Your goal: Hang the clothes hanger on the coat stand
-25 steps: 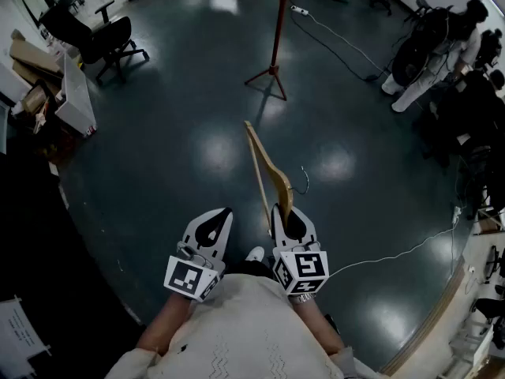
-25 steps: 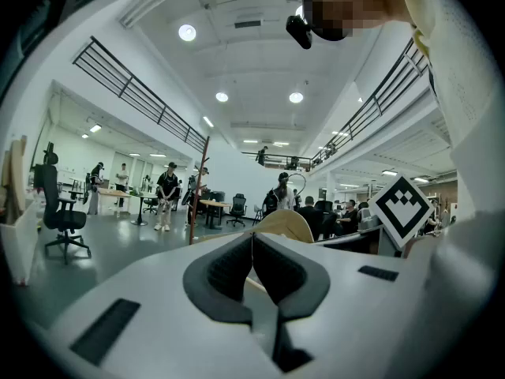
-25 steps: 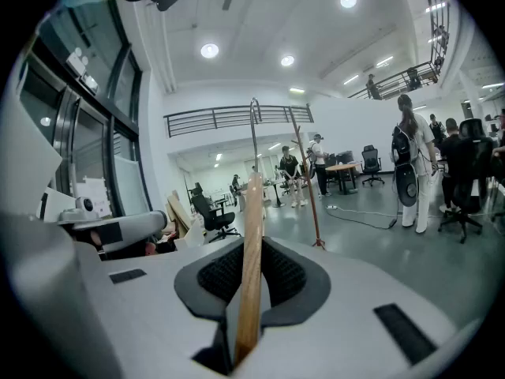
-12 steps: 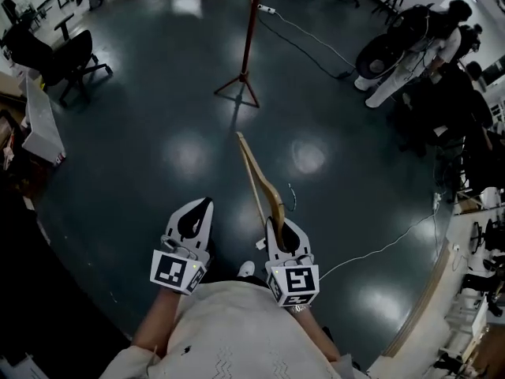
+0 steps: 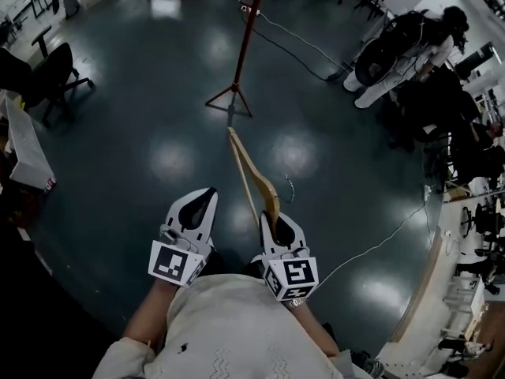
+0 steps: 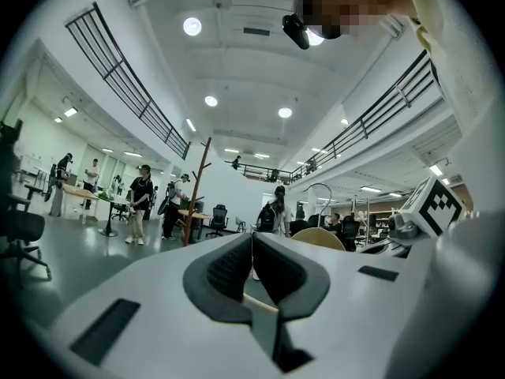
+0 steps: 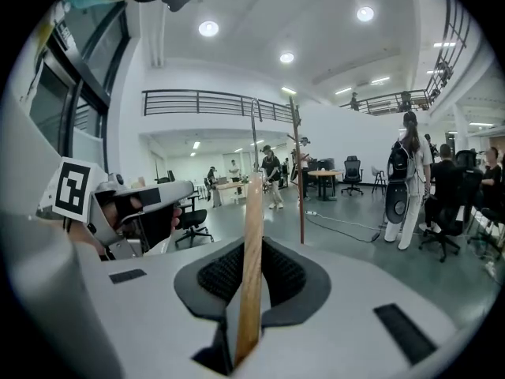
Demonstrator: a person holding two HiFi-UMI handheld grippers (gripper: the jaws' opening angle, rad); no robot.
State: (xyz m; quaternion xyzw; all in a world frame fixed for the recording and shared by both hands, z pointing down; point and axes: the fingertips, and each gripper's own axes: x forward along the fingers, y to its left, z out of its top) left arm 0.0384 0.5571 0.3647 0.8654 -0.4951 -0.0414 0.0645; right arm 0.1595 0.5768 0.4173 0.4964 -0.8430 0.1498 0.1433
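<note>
The coat stand [image 5: 243, 46] stands on the floor [image 5: 142, 156] ahead, just beyond the hanger's [image 5: 267, 189] far end. The hanger sits in the right hand-held gripper [image 5: 276, 221], with the left hand-held gripper [image 5: 201, 204] beside it. A chair [image 5: 51, 73] stands far left, people [image 5: 402, 46] far right.

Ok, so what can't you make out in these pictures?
Coat stand top and pegs: head view, cut off by the top edge.
Clothes hanger near end: head view, hidden inside the right tongs.
Hanger hook: head view, too thin and small to read its shape.
</note>
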